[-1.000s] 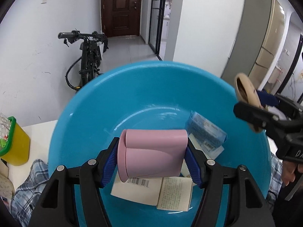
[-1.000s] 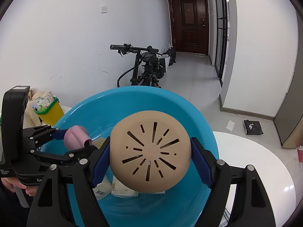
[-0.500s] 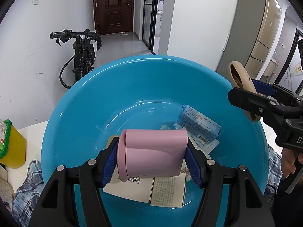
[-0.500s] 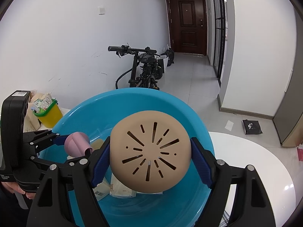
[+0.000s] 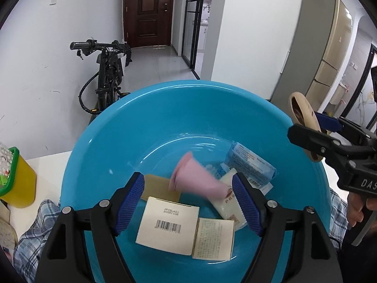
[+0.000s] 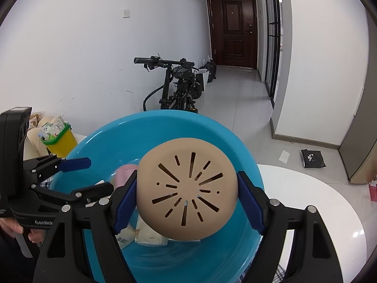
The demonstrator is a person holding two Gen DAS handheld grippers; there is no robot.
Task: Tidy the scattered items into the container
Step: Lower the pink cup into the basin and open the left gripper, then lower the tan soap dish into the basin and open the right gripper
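A large blue basin [image 5: 153, 122] fills the left wrist view and also shows in the right wrist view [image 6: 245, 162]. My left gripper [image 5: 188, 202] is open above it and holds nothing. A pink cup [image 5: 195, 181] is blurred, tilted, falling inside the basin; it also shows in the right wrist view [image 6: 123, 176]. A white box [image 5: 167, 228], a leaflet [image 5: 213, 238], a blue packet [image 5: 252, 165] and a white tube [image 5: 227, 202] lie on the basin floor. My right gripper [image 6: 187, 202] is shut on a tan slotted round lid [image 6: 188, 193] over the basin's right rim.
A yellow bin with a green rim [image 5: 16, 179] stands left of the basin, also in the right wrist view [image 6: 59, 139]. A plaid cloth [image 5: 35, 221] lies under the basin. The white round table [image 6: 306, 202] extends right. A bicycle [image 6: 179, 82] leans on the far wall.
My left gripper has opened and let go of the pink cup, which drops tilted into the basin. The right gripper still holds the tan lid in much the same place.
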